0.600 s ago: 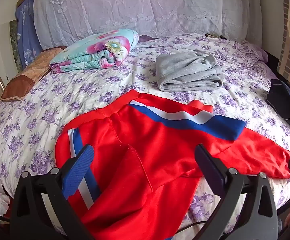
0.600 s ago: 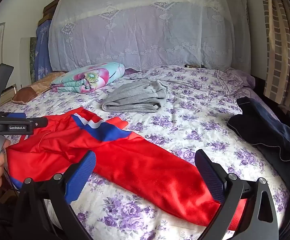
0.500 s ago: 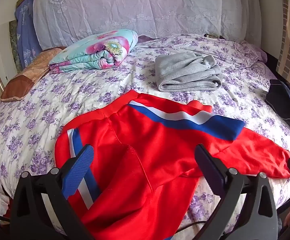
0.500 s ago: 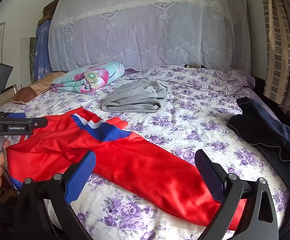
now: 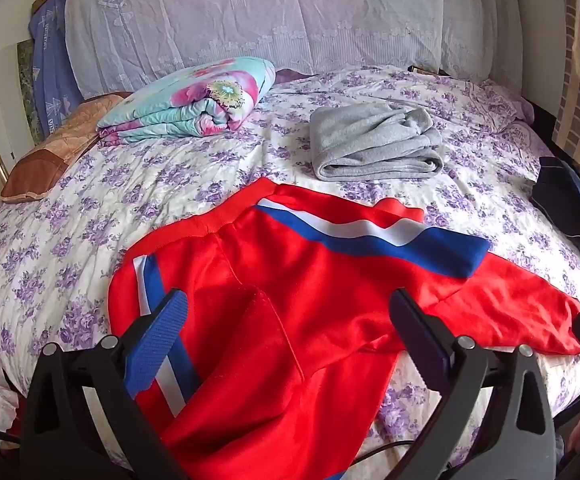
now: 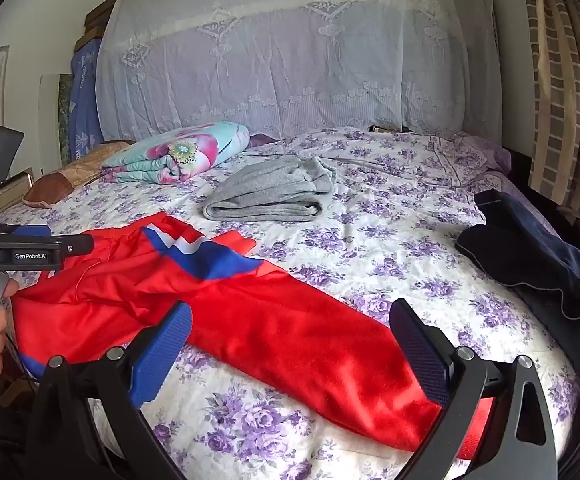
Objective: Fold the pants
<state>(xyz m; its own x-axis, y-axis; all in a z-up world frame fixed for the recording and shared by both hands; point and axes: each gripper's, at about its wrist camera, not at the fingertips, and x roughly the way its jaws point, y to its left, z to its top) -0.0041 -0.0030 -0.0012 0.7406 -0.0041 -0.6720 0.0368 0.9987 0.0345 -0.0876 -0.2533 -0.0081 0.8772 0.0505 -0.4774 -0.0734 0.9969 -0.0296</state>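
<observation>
Red pants with blue and white side stripes lie spread on the bed, waistband toward the far side, one leg running right and one hanging over the near edge. My left gripper is open and empty just above the seat of the pants. In the right wrist view the same pants stretch from left to lower right. My right gripper is open and empty above the leg near its cuff. The left gripper body shows at the left edge.
The floral bed sheet covers the bed. Folded grey pants lie behind the red ones. A folded floral quilt and a brown pillow sit at far left. A dark navy garment lies at the right edge.
</observation>
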